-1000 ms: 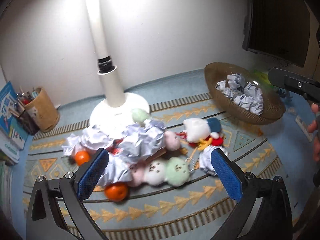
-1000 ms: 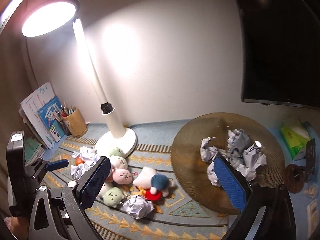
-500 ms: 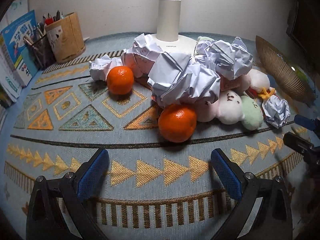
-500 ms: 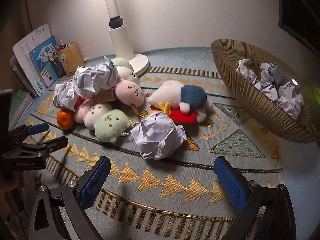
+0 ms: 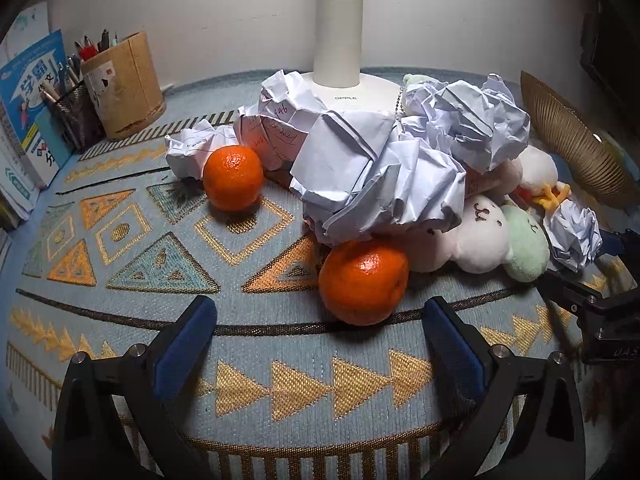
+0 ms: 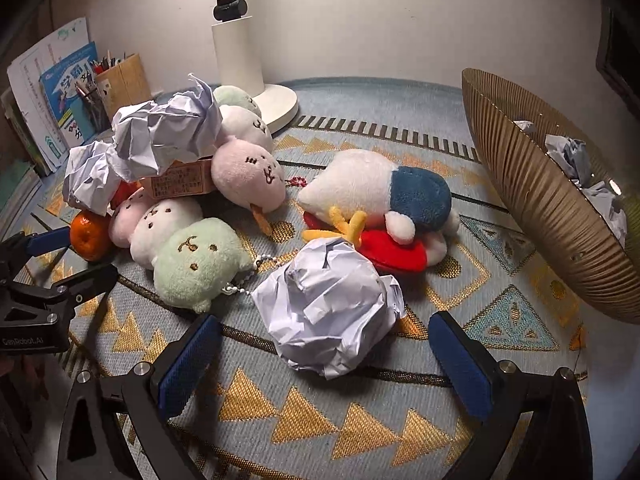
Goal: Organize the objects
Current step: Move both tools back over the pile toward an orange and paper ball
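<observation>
My left gripper (image 5: 320, 344) is open, low over the patterned mat, with a near orange (image 5: 363, 283) just ahead of its fingers. A second orange (image 5: 233, 178) lies farther back left. Behind them rises a heap of crumpled paper (image 5: 384, 168) over plush toys (image 5: 484, 240). My right gripper (image 6: 324, 364) is open too, and a crumpled paper ball (image 6: 328, 306) sits just in front of it. Beyond lie a green plush (image 6: 196, 264), a pink plush (image 6: 248, 176) and a white-and-blue plush (image 6: 376, 196). The woven basket (image 6: 532, 200) at the right holds paper balls (image 6: 572, 156).
A white lamp base (image 5: 340, 92) stands behind the heap. A wooden pen holder (image 5: 124, 84) and books (image 5: 28, 100) line the back left. The other gripper shows at each view's edge: the right gripper's fingers (image 5: 600, 296), the left gripper's fingers (image 6: 44, 276).
Both grippers have dropped from high above down to the mat and moved closer to the heap; the left has neared the orange, the right the paper ball. Both stayed open.
</observation>
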{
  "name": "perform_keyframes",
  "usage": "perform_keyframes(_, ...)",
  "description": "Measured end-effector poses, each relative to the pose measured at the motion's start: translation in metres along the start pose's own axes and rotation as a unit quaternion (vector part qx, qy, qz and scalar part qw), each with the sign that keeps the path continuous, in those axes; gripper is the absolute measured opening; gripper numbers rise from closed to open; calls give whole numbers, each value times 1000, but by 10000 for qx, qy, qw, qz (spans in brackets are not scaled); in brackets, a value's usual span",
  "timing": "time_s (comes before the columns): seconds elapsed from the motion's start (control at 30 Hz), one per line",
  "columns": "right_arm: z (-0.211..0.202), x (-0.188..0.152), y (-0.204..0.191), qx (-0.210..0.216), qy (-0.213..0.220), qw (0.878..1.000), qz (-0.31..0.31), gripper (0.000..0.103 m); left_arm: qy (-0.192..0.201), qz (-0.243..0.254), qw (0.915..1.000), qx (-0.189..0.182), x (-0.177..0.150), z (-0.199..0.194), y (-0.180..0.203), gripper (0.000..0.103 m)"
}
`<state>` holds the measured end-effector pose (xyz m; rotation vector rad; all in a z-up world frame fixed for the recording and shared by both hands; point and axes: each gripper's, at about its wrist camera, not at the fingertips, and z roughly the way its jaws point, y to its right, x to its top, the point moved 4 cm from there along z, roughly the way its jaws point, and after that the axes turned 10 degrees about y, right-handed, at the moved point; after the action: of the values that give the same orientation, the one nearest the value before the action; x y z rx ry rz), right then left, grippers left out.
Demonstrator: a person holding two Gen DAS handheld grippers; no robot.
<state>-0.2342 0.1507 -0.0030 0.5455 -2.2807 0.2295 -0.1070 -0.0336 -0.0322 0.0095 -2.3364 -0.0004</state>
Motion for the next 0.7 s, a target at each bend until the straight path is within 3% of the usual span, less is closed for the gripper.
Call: perform_keyframes(0.7,-1,-4,-3,-15,9,10000,17,103,12,-74,10000,59,0,1,-2,103)
